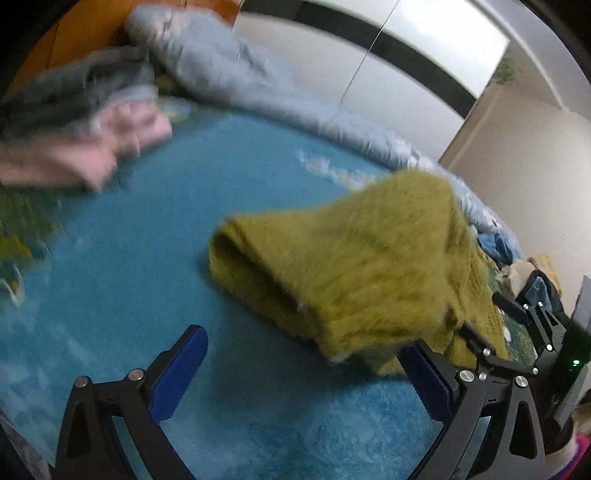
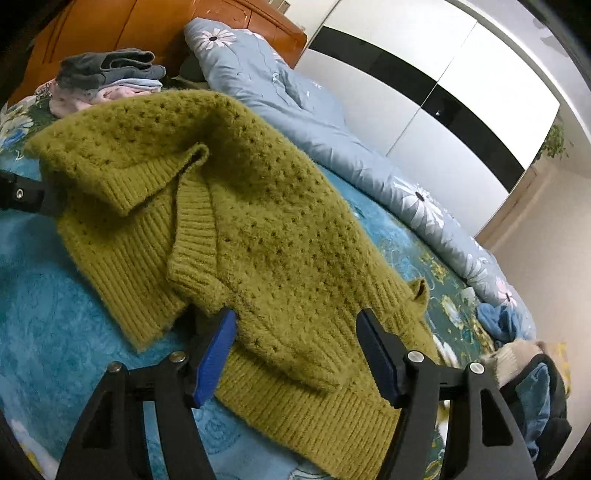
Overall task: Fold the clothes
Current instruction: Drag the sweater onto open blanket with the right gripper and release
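An olive-green knit sweater (image 2: 258, 229) lies partly folded on the blue bedspread (image 2: 55, 314), with one sleeve turned over its body. My right gripper (image 2: 295, 328) is open, its blue-padded fingers straddling the sweater's lower ribbed hem. In the blurred left wrist view the sweater (image 1: 354, 269) bulges to the right, and my left gripper (image 1: 303, 354) is open over the bedspread (image 1: 155, 240), its right finger at the sweater's edge. The left gripper's black frame shows in the right wrist view (image 2: 26, 195) at the sweater's far left side.
A stack of folded grey and pink clothes (image 2: 110, 77) sits by the wooden headboard (image 2: 147, 26). A light blue floral quilt (image 2: 295, 107) is rolled along the far side. More clothes (image 2: 524, 362) lie piled at the right. White wardrobe doors (image 2: 443, 74) stand behind.
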Demonstrator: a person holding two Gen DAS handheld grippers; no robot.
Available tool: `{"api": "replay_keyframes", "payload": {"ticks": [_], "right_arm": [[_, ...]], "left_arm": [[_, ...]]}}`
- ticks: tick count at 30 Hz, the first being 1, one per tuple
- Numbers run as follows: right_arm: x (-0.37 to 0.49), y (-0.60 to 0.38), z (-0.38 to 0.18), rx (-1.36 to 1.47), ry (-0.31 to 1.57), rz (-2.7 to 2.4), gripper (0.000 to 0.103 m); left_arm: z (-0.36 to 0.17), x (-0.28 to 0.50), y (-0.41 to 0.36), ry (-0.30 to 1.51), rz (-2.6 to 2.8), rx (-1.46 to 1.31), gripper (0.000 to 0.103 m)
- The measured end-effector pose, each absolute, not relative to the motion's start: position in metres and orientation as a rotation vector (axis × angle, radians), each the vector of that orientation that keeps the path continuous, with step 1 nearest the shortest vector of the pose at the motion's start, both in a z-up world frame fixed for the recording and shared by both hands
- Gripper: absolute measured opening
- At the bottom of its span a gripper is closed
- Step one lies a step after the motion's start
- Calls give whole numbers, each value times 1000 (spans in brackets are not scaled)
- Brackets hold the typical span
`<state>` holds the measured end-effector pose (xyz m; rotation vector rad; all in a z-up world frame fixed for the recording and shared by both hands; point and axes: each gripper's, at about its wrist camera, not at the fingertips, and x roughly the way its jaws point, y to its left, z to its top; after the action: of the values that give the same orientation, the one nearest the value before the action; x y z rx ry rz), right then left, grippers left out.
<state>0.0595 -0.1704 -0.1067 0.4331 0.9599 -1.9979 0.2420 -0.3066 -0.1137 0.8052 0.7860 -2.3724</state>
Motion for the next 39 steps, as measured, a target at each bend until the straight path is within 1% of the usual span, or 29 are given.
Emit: {"api": "replay_keyframes", "payload": {"ticks": [4, 6, 7, 9, 10, 12, 13, 15, 18, 21, 23, 24, 25, 29, 31, 33, 36, 39], "right_arm": [[60, -170, -106, 376, 1009, -2009, 68], [55, -169, -101, 351, 1013, -2047, 68], [53, -169, -98, 347, 1007, -2064, 67], [41, -169, -89, 379, 966, -2099, 53], [33, -169, -84, 399, 943, -2117, 38], [18, -173, -77, 479, 885, -2128, 28], [9, -175, -75, 527, 852, -2127, 27], [1, -172, -74, 613, 787, -2117, 26], [15, -153, -72, 666, 707, -2087, 26], [24, -142, -81, 677, 692, -1989, 28], [31, -135, -89, 682, 689, -1917, 37], [34, -134, -93, 684, 694, -1894, 46], [37, -135, -97, 684, 704, -1881, 50], [43, -142, -109, 659, 760, -1887, 50], [45, -147, -113, 638, 792, -1905, 50], [44, -153, -114, 614, 811, -1939, 50], [39, -159, -110, 578, 810, -2000, 50], [31, -158, -100, 550, 751, -2077, 50]], "left_arm": [[-91, 245, -298, 551, -2432, 796, 103], [-85, 249, -296, 468, -2439, 800, 103], [-82, 250, -294, 421, -2453, 802, 103], [-76, 254, -290, 326, -2480, 806, 103], [-73, 255, -289, 281, -2493, 815, 103], [-68, 251, -287, 182, -2507, 827, 103], [-67, 249, -284, 128, -2510, 836, 103], [-68, 245, -277, 23, -2519, 866, 102], [-73, 241, -264, -112, -2519, 907, 101], [-84, 234, -258, -211, -2507, 976, 100], [-89, 230, -254, -257, -2500, 1012, 100], [-92, 228, -252, -279, -2494, 1022, 98], [-92, 228, -251, -309, -2488, 1029, 98], [-92, 229, -252, -405, -2448, 1047, 93], [-91, 230, -259, -403, -2430, 1053, 91], [-89, 231, -263, -397, -2412, 1052, 86], [-84, 232, -267, -393, -2402, 1038, 81], [-80, 231, -268, -389, -2407, 1031, 78]]}}
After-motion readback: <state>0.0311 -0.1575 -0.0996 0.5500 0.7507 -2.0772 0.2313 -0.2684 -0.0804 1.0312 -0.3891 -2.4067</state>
